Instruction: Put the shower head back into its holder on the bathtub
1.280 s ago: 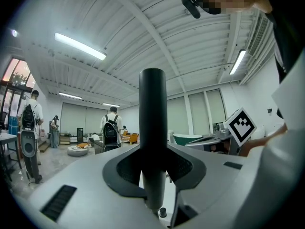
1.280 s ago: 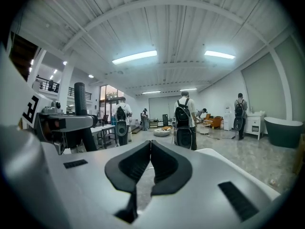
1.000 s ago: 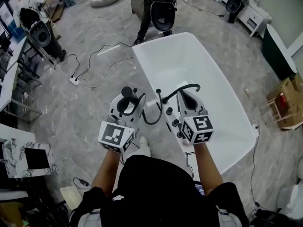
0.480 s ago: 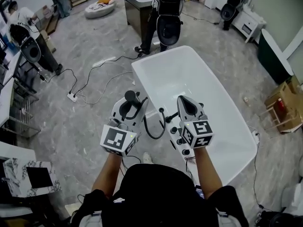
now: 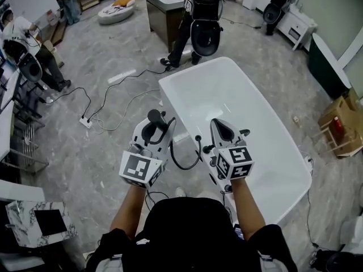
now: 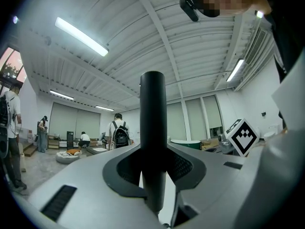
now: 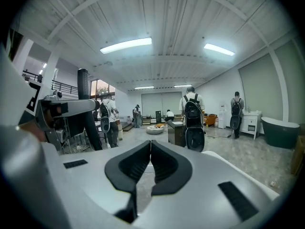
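Observation:
The shower head point(image 5: 153, 117) is a black stick-shaped handle standing upright between the jaws of my left gripper point(image 5: 156, 124), which is shut on it. Its black hose point(image 5: 180, 164) loops down and across to the black fittings point(image 5: 207, 148) on the near rim of the white bathtub point(image 5: 170, 85). In the left gripper view the handle point(image 6: 153, 128) rises straight up from the left gripper point(image 6: 153, 175). My right gripper point(image 5: 220, 126) hovers over the tub's rim beside the fittings, shut and empty. In the right gripper view its jaws point(image 7: 150, 159) meet, and the held handle point(image 7: 85, 87) shows at the left.
A person with a backpack point(image 5: 201, 16) stands at the tub's far end by a dark cabinet point(image 5: 164, 7). Cables and a power strip point(image 5: 86, 120) lie on the floor to the left. Cardboard boxes point(image 5: 340, 118) sit at the right, shelving at the far left.
Both grippers have advanced along the tub's near rim toward its far end, the left one carrying the shower head. The hose loop has followed. Neither gripper's jaws changed.

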